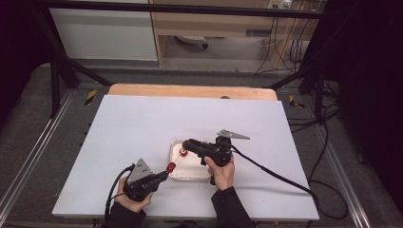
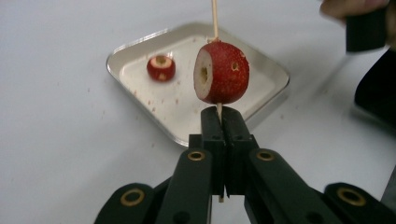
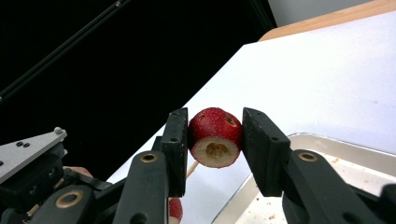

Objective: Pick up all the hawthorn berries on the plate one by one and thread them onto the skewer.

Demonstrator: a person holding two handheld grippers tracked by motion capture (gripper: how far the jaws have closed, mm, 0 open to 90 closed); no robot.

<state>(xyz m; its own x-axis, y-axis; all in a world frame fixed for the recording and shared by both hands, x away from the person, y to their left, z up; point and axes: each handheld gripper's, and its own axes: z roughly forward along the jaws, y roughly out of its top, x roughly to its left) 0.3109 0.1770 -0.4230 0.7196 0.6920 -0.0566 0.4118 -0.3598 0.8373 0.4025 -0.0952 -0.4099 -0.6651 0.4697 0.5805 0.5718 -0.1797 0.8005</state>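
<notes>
My left gripper [image 2: 220, 113] is shut on the bottom end of a thin wooden skewer [image 2: 215, 18] that stands upright. A cored red fruit [image 2: 222, 72] is threaded on the skewer just above the jaws. In the high view this gripper [image 1: 164, 175] sits at the tray's near left corner. My right gripper [image 3: 215, 114] is shut on a second cored red fruit [image 3: 215, 137], its hollow core facing the camera, and the skewer's tip [image 3: 190, 170] shows just below it. In the high view the right gripper [image 1: 186, 143] reaches left over the metal tray [image 1: 195, 175]. A third fruit [image 2: 161, 67] lies in the tray [image 2: 140, 46].
The tray holds crumbs and lies on a white table cover [image 1: 142, 123]. A wooden table edge [image 1: 190, 90] runs along the far side. Cables [image 1: 285, 180] trail off to the right, and the black frame posts [image 1: 57, 80] stand beyond the table.
</notes>
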